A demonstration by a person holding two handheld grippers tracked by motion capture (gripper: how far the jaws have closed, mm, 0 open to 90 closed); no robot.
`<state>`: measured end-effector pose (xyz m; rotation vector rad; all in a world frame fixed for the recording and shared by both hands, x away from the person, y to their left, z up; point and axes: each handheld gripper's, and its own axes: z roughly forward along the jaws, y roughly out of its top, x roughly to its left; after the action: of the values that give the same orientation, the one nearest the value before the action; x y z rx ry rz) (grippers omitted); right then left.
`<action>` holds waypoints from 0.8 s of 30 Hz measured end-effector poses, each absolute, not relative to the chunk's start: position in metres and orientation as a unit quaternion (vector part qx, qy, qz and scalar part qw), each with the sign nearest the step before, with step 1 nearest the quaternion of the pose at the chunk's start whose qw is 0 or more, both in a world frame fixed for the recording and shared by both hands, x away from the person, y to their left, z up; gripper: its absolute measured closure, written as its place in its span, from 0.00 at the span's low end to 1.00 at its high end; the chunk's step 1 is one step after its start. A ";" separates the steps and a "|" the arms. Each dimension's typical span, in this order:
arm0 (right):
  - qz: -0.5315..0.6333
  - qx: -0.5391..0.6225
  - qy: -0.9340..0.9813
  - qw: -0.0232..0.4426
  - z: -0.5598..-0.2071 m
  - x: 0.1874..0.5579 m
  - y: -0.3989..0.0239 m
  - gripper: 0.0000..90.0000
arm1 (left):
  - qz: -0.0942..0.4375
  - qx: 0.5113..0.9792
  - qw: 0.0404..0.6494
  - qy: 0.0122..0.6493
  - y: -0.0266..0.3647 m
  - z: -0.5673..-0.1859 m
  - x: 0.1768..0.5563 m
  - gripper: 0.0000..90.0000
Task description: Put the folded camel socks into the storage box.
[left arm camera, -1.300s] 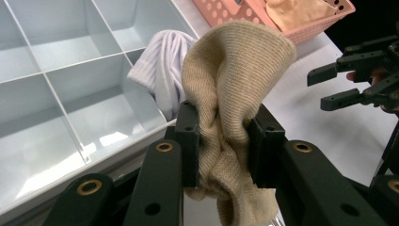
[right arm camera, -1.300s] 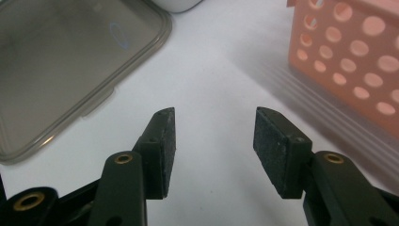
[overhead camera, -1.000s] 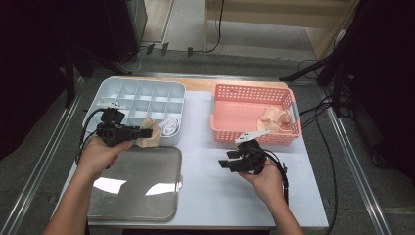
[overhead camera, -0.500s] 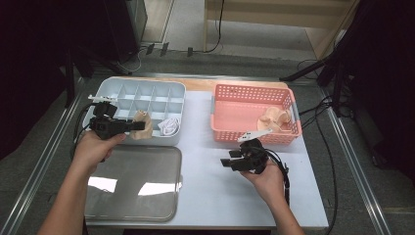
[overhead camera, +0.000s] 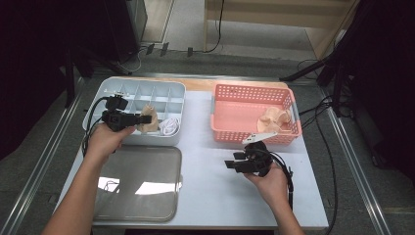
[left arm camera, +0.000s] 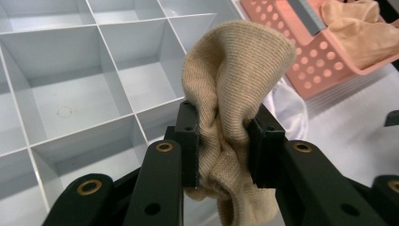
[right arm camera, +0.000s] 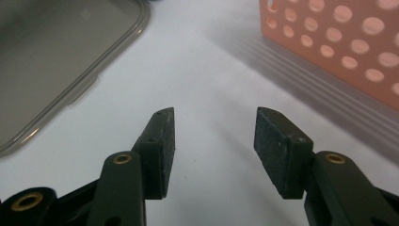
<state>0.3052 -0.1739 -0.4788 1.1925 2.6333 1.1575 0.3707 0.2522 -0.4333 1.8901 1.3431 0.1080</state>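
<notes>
A bunched tan sock [left arm camera: 233, 101] is pinched between the pads of my left gripper [left arm camera: 225, 146], which is shut on it. In the high view that gripper [overhead camera: 145, 119] holds the tan sock [overhead camera: 149, 121] over the front row of the grey divided box [overhead camera: 110, 92]. A white sock [overhead camera: 170, 127] lies in a front compartment just right of it. More tan socks [overhead camera: 275, 120] rest in the pink basket [overhead camera: 252, 90]. My right gripper [right arm camera: 214, 146] stands open over bare white table, with nothing between its pads; in the high view the right gripper [overhead camera: 235, 162] sits in front of the basket.
A clear grey lid [overhead camera: 138, 181] lies flat at the front left of the table. The pink basket's perforated wall [right arm camera: 339, 42] is close to my right gripper's right side, and the lid's corner [right arm camera: 70, 61] is to its left. Cables trail from both grippers.
My left gripper has carried the tan sock leftward and slightly down over the divided box. The right hand has stayed where it was.
</notes>
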 end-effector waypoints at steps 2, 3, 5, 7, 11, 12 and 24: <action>0.371 0.385 0.845 0.015 -0.479 0.304 -0.175 0.55 | 0.040 0.747 0.395 0.533 0.250 -0.436 0.374 0.79; 0.372 0.386 0.844 0.016 -0.479 0.304 -0.176 0.55 | 0.044 0.749 0.391 0.533 0.249 -0.438 0.375 0.79; 0.371 0.389 0.843 0.016 -0.479 0.303 -0.178 0.55 | 0.048 0.753 0.384 0.533 0.247 -0.440 0.377 0.79; 0.371 0.391 0.842 0.017 -0.480 0.302 -0.179 0.55 | 0.046 0.752 0.379 0.537 0.248 -0.443 0.380 0.79; 0.370 0.393 0.842 0.018 -0.480 0.301 -0.181 0.55 | 0.035 0.750 0.379 0.541 0.247 -0.449 0.382 0.79; 0.370 0.393 0.842 0.019 -0.480 0.301 -0.181 0.55 | 0.036 0.750 0.379 0.541 0.247 -0.450 0.382 0.79; 0.369 0.394 0.842 0.017 -0.480 0.301 -0.179 0.55 | 0.034 0.754 0.367 0.543 0.246 -0.457 0.387 0.78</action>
<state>0.3008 -0.1794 -0.4804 1.2232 2.6162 1.1474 0.3866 0.2459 -0.4571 1.9377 1.3952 0.0868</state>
